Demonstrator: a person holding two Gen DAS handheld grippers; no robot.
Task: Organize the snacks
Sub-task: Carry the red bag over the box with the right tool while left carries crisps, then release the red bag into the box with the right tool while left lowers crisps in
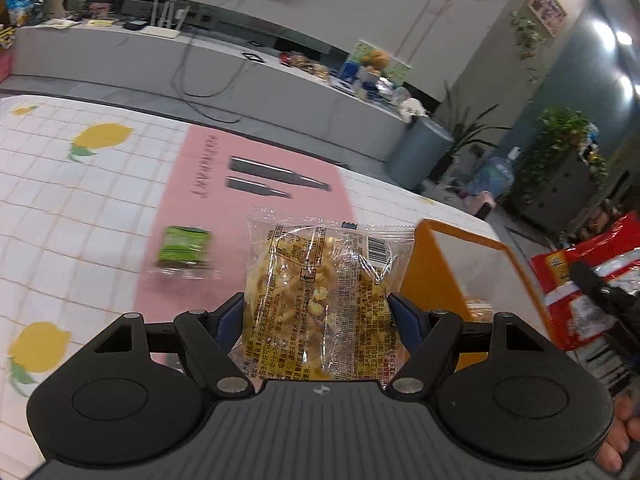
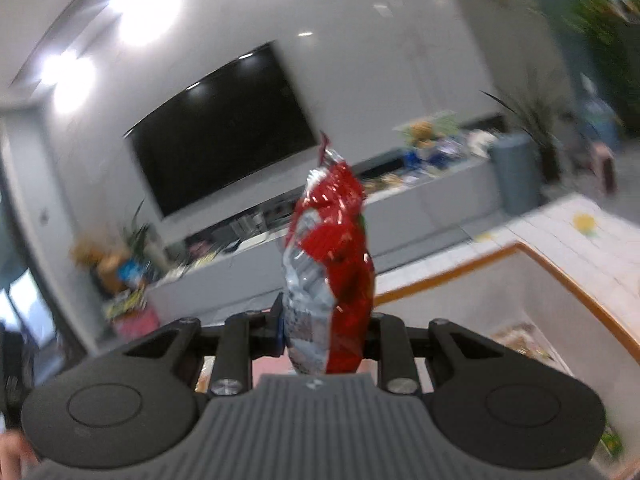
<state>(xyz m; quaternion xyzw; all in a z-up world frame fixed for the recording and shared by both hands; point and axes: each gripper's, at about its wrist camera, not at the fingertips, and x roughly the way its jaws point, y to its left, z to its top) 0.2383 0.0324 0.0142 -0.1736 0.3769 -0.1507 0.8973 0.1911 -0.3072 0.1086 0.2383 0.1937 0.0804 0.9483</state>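
Work surface: table covered by a white grid-pattern cloth printed with yellow lemons [image 1: 80,184], overlaid by a pink rectangular mat [image 1: 240,184]. Far side of room: long grey counter [image 1: 224,68] cluttered with small items, large black wall-mounted screen [image 2: 224,132], grey cylindrical bin [image 1: 420,152], potted green plants [image 1: 568,140].

Left gripper [image 1: 318,316]: jaws set wide, clamped across both edges of a clear plastic packet of yellow snack pieces [image 1: 320,280], packet upright between the pads. Small green-wrapped snack [image 1: 184,248] lying on the mat, left of the packet, apart from it. Orange-walled open box [image 1: 440,264] just right.

Right gripper [image 2: 324,332]: jaws narrowed, pinching the lower part of a crinkled red and silver foil bag [image 2: 332,264], bag upright, raised beside the box.
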